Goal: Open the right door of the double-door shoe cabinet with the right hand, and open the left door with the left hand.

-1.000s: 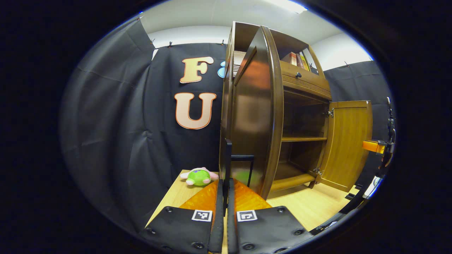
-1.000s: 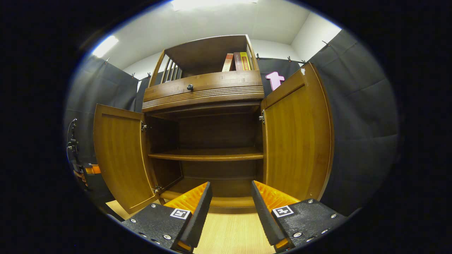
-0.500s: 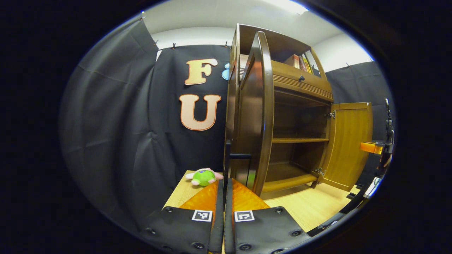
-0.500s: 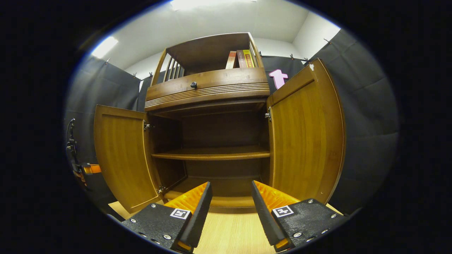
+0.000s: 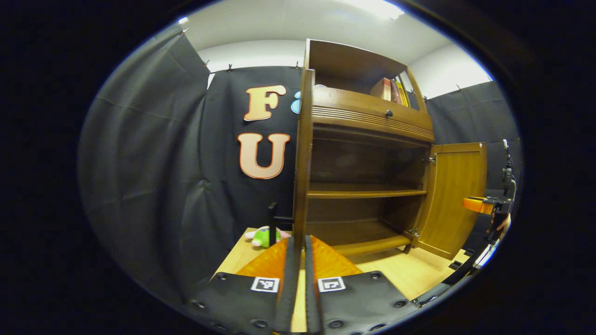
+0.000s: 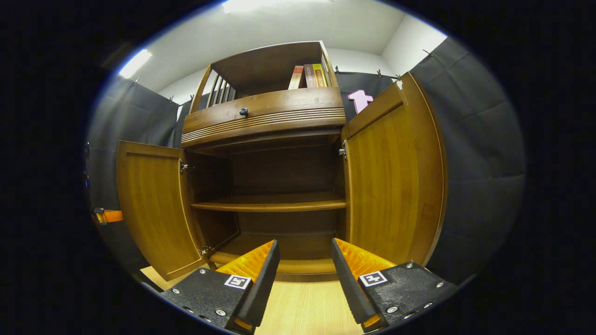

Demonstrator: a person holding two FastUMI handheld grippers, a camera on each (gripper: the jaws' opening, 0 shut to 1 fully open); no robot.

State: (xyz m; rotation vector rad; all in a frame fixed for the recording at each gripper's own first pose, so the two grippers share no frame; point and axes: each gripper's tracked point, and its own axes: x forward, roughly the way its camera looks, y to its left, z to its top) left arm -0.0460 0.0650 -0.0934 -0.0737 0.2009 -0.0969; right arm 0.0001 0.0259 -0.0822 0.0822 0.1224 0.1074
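left gripper [image 5: 298,242]: bottom centre of the left gripper view, fingers nearly closed on the front edge of the left door [image 5: 302,153]; grip looks pinched on the edge, but I can't confirm both pads press
right gripper [image 6: 305,249]: bottom centre of the right gripper view, fingers spread, nothing between them, clear of the cabinet
left door: edge-on in the left gripper view, a thin vertical strip at frame centre; in the right gripper view it stands swung wide at left [image 6: 151,204]
right door [image 6: 391,177]: swung wide, right of centre in the right gripper view; far right in the left gripper view [image 5: 454,195]
cabinet [image 6: 270,186]: centre frame, interior exposed, one shelf [image 6: 270,204] across the middle, nothing on it
step: looks like the end of the left-door swing; both doors read as open, task close to done
next move: probably spread the left fingers and back off along the door edge without dragging it shut
materials: brown wood, glossy finish, visible grain on the inner door faces; metal hinges; ribbed trim under a drawer with a small dark knob [image 6: 243,111]
shapes: flat rectangular door panels, open top bay holding books [image 6: 307,77]
other: green plush toy [image 5: 263,236] on the pale wood floor [image 6: 307,307], lower centre left of the left gripper view
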